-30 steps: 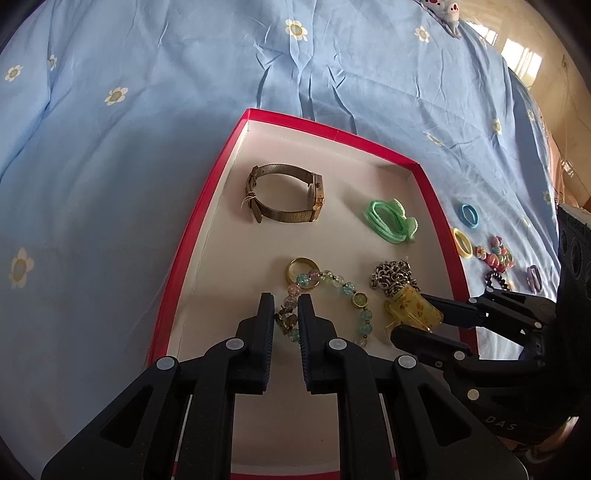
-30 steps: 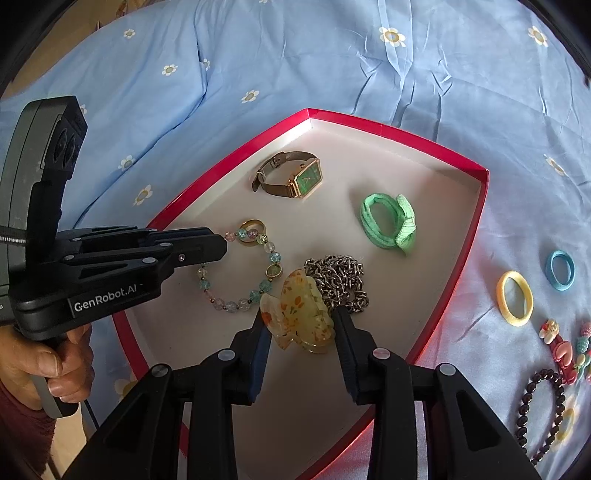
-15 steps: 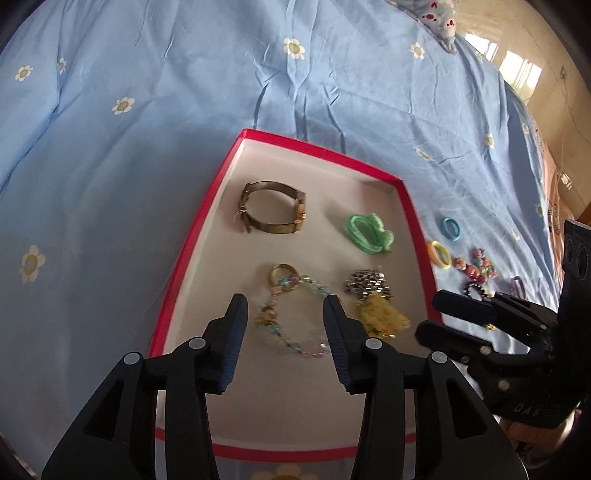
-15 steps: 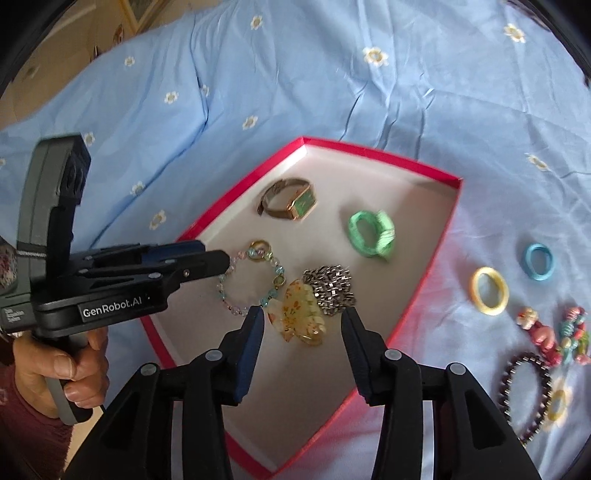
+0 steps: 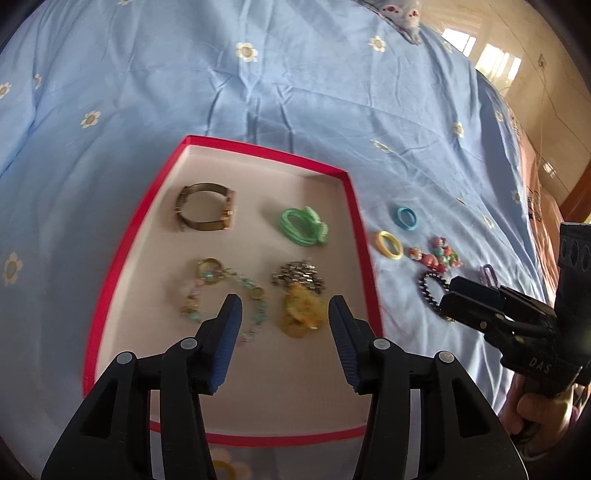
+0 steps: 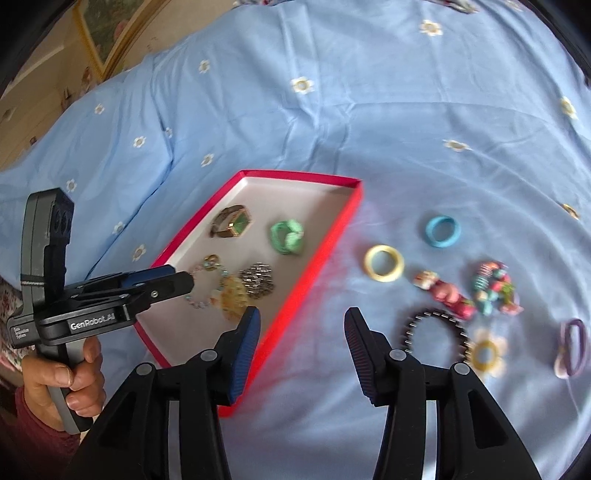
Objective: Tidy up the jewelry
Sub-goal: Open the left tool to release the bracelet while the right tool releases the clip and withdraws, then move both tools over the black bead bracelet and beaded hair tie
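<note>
A red-rimmed tray (image 5: pixel 125 243) (image 6: pixel 325 236) lies on the blue bedsheet. In it lie a watch (image 5: pixel 205 212), a green hair tie (image 5: pixel 303 226), a beaded bracelet (image 5: pixel 225 291), a silver chain (image 5: pixel 298 277) and a yellow hair clip (image 5: pixel 301 312) (image 6: pixel 233 295). My left gripper (image 5: pixel 284 332) is open and empty above the tray's near half. My right gripper (image 6: pixel 301 347) is open and empty, above the sheet just right of the tray. On the sheet to the right lie a yellow ring (image 6: pixel 383 263), a blue ring (image 6: pixel 442 231), a dark bead bracelet (image 6: pixel 436 332) and colourful charms (image 6: pixel 493 288).
A purple hair tie (image 6: pixel 571 343) lies at the far right of the sheet. The sheet has printed daisies and creases. A picture frame (image 6: pixel 107 33) leans at the back left, beyond the bed.
My right gripper opened, let go of the yellow hair clip in the tray and swung right over the sheet. My left gripper opened and pulled back from the beaded bracelet.
</note>
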Available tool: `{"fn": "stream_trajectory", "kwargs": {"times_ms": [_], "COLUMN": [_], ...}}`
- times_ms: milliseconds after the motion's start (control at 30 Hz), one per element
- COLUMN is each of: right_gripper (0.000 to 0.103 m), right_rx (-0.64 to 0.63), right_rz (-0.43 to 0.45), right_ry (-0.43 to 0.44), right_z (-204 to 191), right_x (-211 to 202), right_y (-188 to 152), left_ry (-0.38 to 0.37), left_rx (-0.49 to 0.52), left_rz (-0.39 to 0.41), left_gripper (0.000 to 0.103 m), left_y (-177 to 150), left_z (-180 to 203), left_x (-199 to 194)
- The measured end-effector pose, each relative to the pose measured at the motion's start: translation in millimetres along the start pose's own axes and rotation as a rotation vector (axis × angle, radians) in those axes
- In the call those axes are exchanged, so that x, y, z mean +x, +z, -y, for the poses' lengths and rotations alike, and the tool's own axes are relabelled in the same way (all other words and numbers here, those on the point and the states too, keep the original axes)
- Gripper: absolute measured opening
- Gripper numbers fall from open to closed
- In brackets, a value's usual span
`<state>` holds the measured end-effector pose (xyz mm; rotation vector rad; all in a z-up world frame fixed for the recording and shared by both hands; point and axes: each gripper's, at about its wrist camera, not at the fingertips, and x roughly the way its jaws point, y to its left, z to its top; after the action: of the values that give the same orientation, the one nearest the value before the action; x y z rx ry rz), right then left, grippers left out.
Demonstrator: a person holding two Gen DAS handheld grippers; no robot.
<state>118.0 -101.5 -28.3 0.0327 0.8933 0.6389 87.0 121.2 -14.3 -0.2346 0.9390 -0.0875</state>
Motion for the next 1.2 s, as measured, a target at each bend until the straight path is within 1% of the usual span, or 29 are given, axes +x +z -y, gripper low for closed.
{"fn": "stream_trajectory", "kwargs": {"times_ms": [400, 700, 933, 1200], "right_gripper": [0.049, 0.049, 0.049, 0.049], "right_rx": [0.070, 0.123, 0.141, 0.149], "right_rz": [0.045, 0.063, 0.063, 0.044], "right_ry": [-0.068, -0.115, -0.137, -0.159], "right_z": [44.4, 76.5, 97.9, 121.1], "right_x": [-33.1, -47.7, -47.8, -34.4], "right_y": [-8.1, -12.9, -11.3, -3.9], "left_ry": [-0.038, -0.057, -0.080, -0.106], "left_rx": [0.064, 0.129, 0.181, 0.244], "left_rz": [-0.010, -0.026, -0.048, -0.092], "left_gripper": [0.049, 0.049, 0.049, 0.049], "left_y": [5.1, 14.7, 20.0, 21.0], "left_z": [43.9, 78.4, 102.2, 131.4], "left_x": [6.5, 19.7, 32.9, 56.1]}}
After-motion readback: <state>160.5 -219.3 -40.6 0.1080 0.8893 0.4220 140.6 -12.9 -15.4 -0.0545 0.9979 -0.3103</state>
